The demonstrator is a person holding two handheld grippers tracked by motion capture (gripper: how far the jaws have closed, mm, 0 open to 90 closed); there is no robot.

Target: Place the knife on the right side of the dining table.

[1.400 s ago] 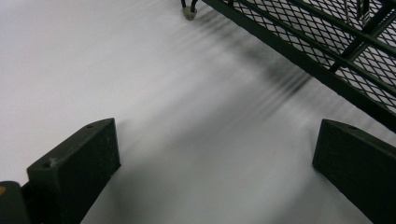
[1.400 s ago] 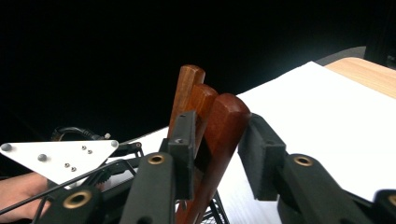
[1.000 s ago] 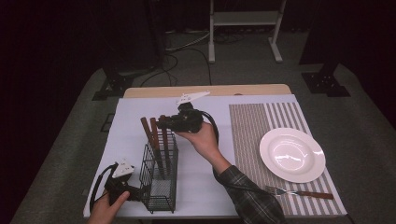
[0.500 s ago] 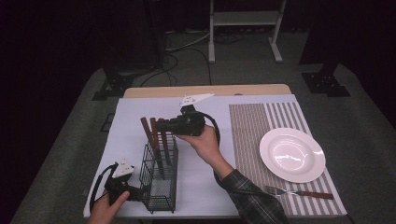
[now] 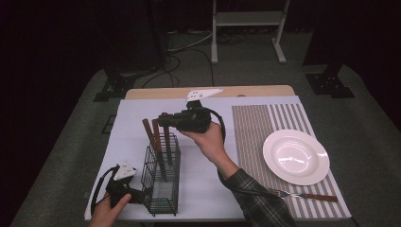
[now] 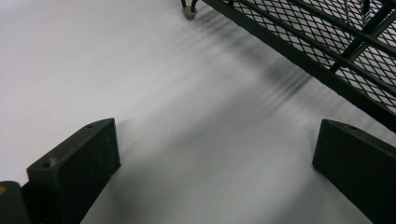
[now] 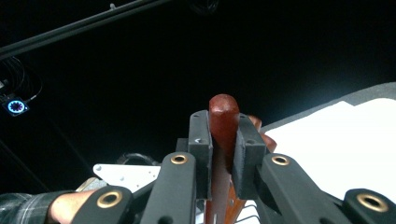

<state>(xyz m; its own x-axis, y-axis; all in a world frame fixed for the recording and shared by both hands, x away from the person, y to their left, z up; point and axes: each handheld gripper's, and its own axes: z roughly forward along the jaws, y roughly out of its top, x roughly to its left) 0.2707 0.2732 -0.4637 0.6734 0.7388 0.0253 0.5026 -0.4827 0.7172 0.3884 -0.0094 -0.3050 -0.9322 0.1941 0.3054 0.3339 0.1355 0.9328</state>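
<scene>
Right hand-held gripper [image 5: 165, 122] — held level above the wire basket [image 5: 162, 187] — clamps a wooden utensil handle [image 7: 223, 122]. Left hand-held gripper [image 6: 210, 168] rests low on the table [image 5: 198, 189], jaws wide, beside the basket.

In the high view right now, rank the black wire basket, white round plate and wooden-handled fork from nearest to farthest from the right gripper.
1. Black wire basket, just below-left of the right gripper.
2. White round plate, to the right on the striped mat.
3. Wooden-handled fork, near-right edge, farthest.

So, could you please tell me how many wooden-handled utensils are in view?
4. Two handles lean in the wire caddy, a third stands there clamped by the right gripper, and a fork lies by the plate. More may be hidden.
</scene>
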